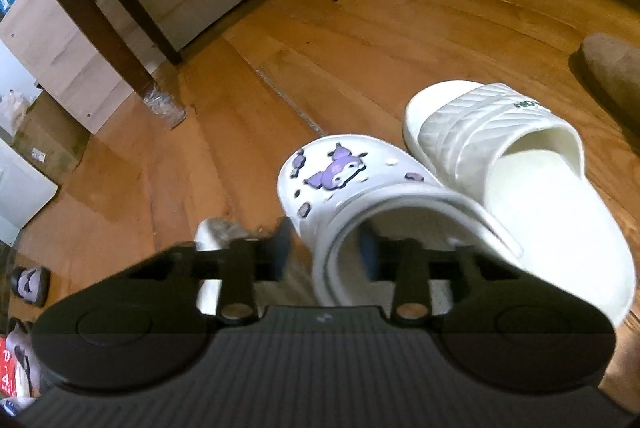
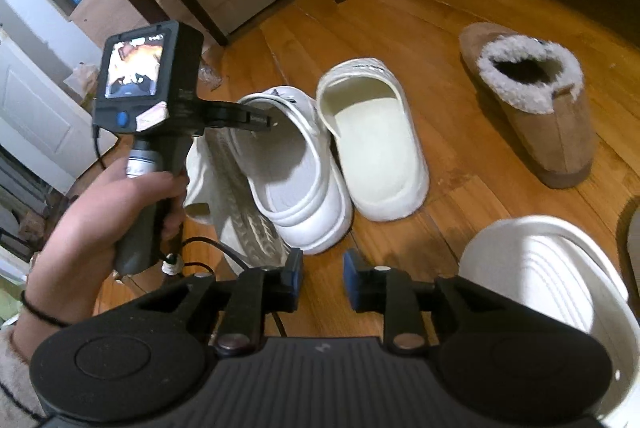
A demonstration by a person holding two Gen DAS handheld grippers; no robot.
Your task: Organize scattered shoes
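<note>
Gripping the white clog's rim at lower centre, the left gripper jaws straddle its wall; the right gripper hovers parted over bare floor, slide touching the clog's side.

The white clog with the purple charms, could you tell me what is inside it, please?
One finger of the left tool reaches inside the white clog, against its side wall; otherwise only the bare white footbed shows. The toe end, under the upper, is covered.

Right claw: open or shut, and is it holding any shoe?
Open and empty. In the right wrist view the right claw shows bare wooden floor between its blue pads, short of the white clog.
</note>
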